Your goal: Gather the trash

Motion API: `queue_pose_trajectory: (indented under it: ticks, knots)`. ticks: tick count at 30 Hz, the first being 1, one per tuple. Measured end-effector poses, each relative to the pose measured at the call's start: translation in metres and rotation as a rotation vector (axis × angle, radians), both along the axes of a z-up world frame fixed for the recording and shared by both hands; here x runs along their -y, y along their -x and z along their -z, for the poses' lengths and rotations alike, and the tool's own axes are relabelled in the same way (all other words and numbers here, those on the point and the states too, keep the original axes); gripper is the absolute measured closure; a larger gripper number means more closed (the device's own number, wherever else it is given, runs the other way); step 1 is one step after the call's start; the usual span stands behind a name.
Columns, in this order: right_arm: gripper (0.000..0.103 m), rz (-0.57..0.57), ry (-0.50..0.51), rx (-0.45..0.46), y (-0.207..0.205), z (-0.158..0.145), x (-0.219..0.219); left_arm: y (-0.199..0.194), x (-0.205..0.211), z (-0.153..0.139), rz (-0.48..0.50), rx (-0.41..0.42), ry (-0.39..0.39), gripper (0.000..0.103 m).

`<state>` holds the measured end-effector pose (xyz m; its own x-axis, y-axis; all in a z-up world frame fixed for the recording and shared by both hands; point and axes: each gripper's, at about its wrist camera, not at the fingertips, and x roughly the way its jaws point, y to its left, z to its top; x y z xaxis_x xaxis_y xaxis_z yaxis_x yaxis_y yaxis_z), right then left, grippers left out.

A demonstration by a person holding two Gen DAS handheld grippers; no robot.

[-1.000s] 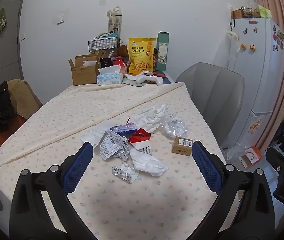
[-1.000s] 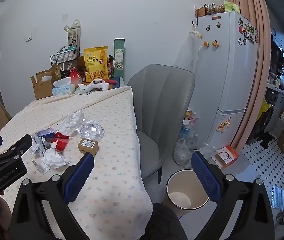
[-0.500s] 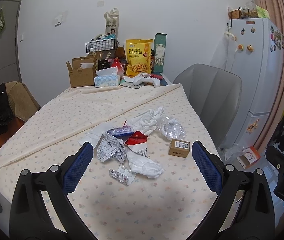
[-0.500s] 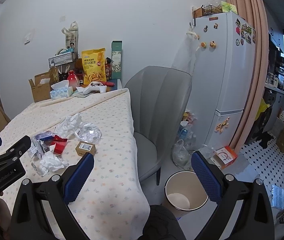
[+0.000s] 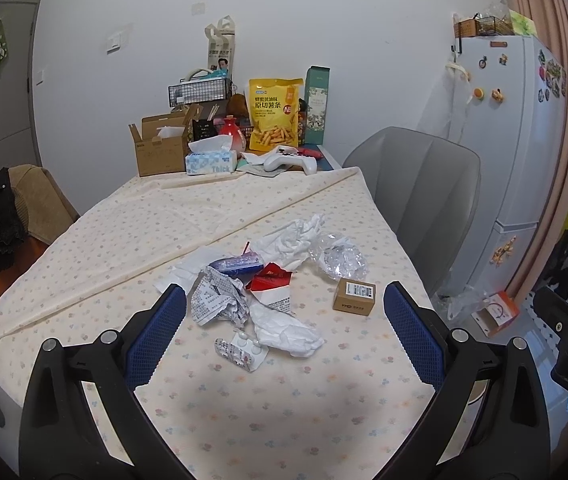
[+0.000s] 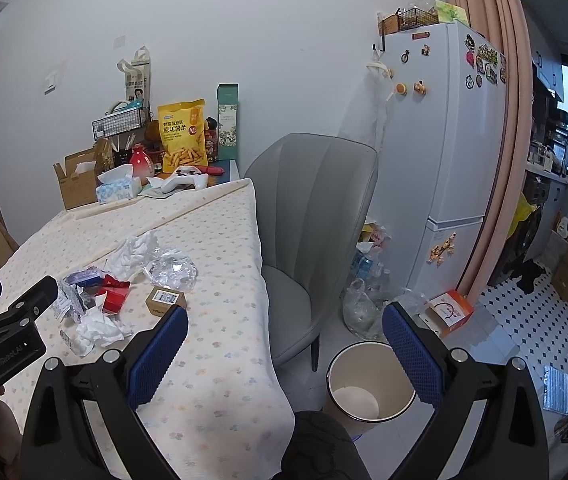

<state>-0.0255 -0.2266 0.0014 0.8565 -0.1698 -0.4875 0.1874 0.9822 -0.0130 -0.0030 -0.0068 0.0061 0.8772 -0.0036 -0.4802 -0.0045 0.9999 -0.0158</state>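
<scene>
A pile of trash lies on the table's near half: crumpled printed paper (image 5: 220,300), a red and white carton (image 5: 274,288), white tissue (image 5: 288,332), a blister pack (image 5: 240,354), crinkled clear plastic (image 5: 340,256) and a small brown box (image 5: 354,296). My left gripper (image 5: 284,344) hovers open just short of the pile, nothing between its blue pads. My right gripper (image 6: 284,356) is open too, held past the table's right edge above a white bin (image 6: 370,384) on the floor. The same brown box (image 6: 166,301) shows left of its fingers.
A flowered cloth covers the table (image 5: 156,220). At the far end stand a cardboard box (image 5: 160,148), tissue box (image 5: 210,162), yellow snack bag (image 5: 274,120) and game controller (image 5: 290,162). A grey chair (image 6: 316,216) stands beside the table, a white fridge (image 6: 448,152) behind it.
Both grippers have drawn back slightly and risen, so the trash pile sits a little farther off. Neither gripper has changed its opening and nothing on the table has moved.
</scene>
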Motion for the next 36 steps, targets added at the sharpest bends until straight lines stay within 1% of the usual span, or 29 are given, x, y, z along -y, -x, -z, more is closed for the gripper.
queue_pose_trajectory:
  ticks: [23, 36]
  knots:
    - [0.007, 0.014, -0.009, 0.001, 0.0, 0.0, 0.006, -0.005, 0.003, 0.004, 0.019, -0.018, 0.014, 0.005]
    - [0.007, 0.022, -0.012, 0.01, 0.002, -0.003, 0.01, -0.001, -0.001, 0.001, 0.015, -0.005, 0.033, 0.005]
